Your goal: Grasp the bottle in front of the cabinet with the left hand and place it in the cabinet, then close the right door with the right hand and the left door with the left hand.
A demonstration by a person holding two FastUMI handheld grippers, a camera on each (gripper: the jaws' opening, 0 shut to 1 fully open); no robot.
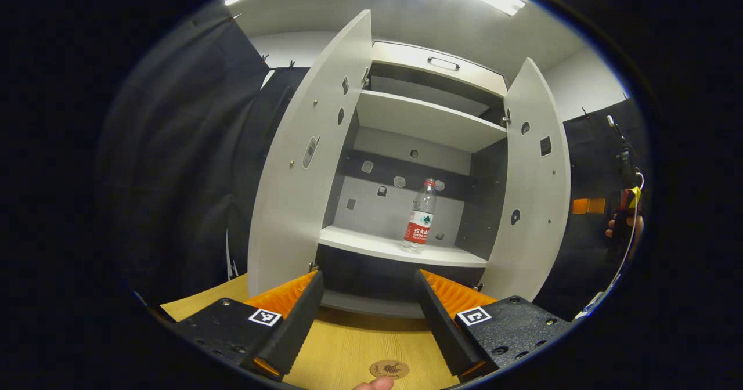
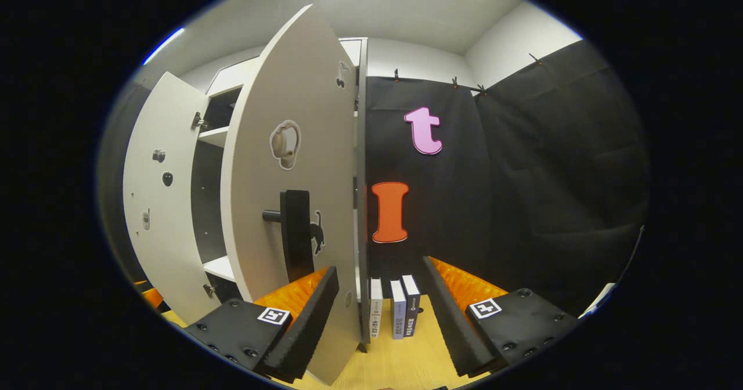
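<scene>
A clear water bottle [image 1: 419, 216] with a red label and red cap stands upright on the lower shelf [image 1: 377, 246] inside the white cabinet. Both doors are swung wide: the left door [image 1: 302, 163] and the right door [image 1: 537, 187]. My left gripper [image 1: 368, 275] is open and empty, low over the wooden table, well short of the shelf. My right gripper [image 2: 378, 269] is open facing the outer face of the right door [image 2: 290, 175]. That door's black handle [image 2: 296, 233] is just above its left finger [image 2: 307, 314]. I cannot tell if finger and door touch.
A round sticker [image 1: 389, 369] lies on the wooden table [image 1: 348, 343] close to me. Three books [image 2: 395, 314] stand upright beside the cabinet's right side wall [image 2: 363, 204]. A hand with the other gripper [image 1: 624, 221] shows past the right door. Black cloth walls surround the booth.
</scene>
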